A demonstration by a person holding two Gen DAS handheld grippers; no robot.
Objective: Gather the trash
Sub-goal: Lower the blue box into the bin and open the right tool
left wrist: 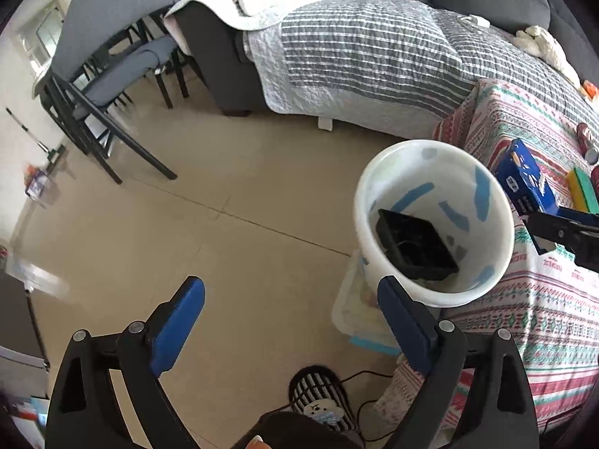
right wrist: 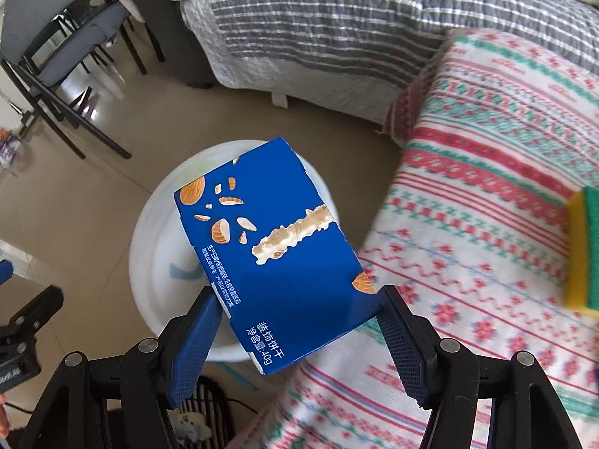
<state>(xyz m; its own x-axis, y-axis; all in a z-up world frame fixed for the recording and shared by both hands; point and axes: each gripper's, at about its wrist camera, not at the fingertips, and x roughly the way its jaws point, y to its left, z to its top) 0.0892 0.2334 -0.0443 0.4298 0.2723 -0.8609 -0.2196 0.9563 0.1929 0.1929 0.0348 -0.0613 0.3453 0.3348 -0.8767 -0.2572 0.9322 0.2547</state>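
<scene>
The white plastic bucket (right wrist: 149,232) is largely hidden in the right wrist view, where the blue cardboard biscuit box (right wrist: 284,254) covers most of its mouth, so its contents cannot be seen from there. In the left wrist view the same box (left wrist: 524,183) is cut off at the picture's right side, and only a black and blue piece of the right gripper shows there. The patterned red, green and white cloth on the surface (right wrist: 486,172) is blurred in the right wrist view. A yellow and green sponge (right wrist: 584,254) lies at its edge, half out of frame.

The left wrist view looks down into the bucket (left wrist: 434,172), which stands on the floor just beside the cloth-covered surface. Inside it a black plastic tray (left wrist: 415,247) lies tilted against the wall.

The right gripper (right wrist: 299,321) clamps the biscuit box by its near end, pads pressed on both side edges. The box's long axis runs away from the gripper, its far end above the bucket's opening.

The left gripper (left wrist: 292,321) stands wide apart with nothing between its fingers, floor beneath it.
</scene>
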